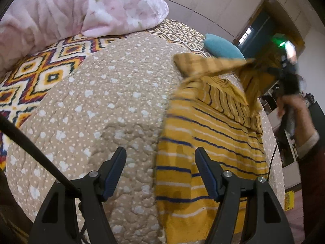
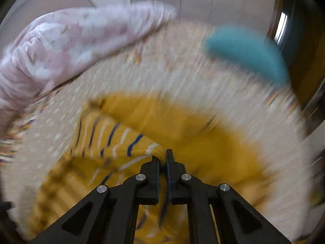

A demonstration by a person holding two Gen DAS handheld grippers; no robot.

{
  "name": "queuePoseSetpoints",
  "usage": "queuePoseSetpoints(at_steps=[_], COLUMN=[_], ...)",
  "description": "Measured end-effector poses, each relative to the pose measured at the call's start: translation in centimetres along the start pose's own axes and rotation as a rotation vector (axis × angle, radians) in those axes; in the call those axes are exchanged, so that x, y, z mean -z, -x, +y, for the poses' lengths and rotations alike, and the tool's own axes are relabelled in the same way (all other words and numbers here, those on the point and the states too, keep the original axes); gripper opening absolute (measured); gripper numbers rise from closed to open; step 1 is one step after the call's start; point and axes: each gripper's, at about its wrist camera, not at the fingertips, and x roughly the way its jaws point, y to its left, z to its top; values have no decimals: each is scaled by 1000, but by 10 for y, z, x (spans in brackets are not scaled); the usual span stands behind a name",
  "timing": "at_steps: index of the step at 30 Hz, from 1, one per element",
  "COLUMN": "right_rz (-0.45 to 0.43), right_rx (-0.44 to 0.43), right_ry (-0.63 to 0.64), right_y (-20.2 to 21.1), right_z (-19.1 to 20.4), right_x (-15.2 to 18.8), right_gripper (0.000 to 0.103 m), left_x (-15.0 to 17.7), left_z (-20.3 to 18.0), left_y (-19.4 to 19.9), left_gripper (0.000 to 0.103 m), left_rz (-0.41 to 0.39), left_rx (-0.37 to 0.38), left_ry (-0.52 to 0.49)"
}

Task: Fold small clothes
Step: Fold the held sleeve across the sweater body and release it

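A small mustard-yellow garment (image 1: 205, 142) with blue and white stripes lies on the beige dotted quilt (image 1: 113, 105), its far part lifted off the bed. My right gripper (image 2: 162, 156) is shut on a fold of that garment (image 2: 126, 140), the yellow cloth pinched between its tips; this view is smeared by motion. From the left wrist view the right gripper (image 1: 288, 69) shows at the far right, held by a hand (image 1: 292, 105), with cloth hanging from it. My left gripper (image 1: 160, 154) hovers open above the garment's near left edge, nothing between its fingers.
A pink floral blanket (image 1: 81, 10) is heaped at the far left of the bed. A teal cushion (image 1: 221, 46) lies at the far edge. A patterned orange and white cover (image 1: 40, 71) shows beyond the quilt. A black cable (image 1: 34, 152) crosses the lower left.
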Motion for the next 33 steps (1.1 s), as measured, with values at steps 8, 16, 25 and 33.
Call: queuePoseSetpoints(at_steps=[8,16,25,33], right_rz=[-60,199,129,269], right_rx=[83,-230,-180,-301], right_ry=[198,74,-346,-544], right_y=[44,39,21,-45], right_z=[87,87,-50,-74], right_x=[49,144,114,122], right_gripper=[9,15,56,51], left_x=[9,18,22,22], left_z=[19,28,37,34], left_y=[16,30,23,19], left_gripper=[69,69,69,69], left_rz=[-19,-40,-27,-16], left_rx=[9,-10,-8,-18], left_ry=[51,36,65,57])
